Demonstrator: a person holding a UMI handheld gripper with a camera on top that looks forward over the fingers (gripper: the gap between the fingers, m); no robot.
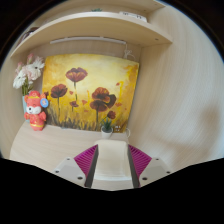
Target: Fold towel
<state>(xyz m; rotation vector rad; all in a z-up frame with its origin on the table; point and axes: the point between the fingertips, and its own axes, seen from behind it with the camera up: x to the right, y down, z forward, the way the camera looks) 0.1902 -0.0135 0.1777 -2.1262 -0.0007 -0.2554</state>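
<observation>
My gripper (112, 150) points level at a wall above a pale wooden desk (50, 145). A white towel (112, 165) fills the whole gap between the two magenta pads (88, 157) and reaches a little past the fingertips. Both fingers press on its sides, so the gripper is shut on it. The fingers stand partly apart around the thick cloth. None of the towel shows outside the fingers, and its lower part is hidden.
A painting of red poppies (90, 88) leans on the wall just ahead. A small dark vase (107, 128) stands before it. A red and white toy figure (36, 110) and pale flowers (28, 72) stand to the left. A shelf (95, 28) runs overhead.
</observation>
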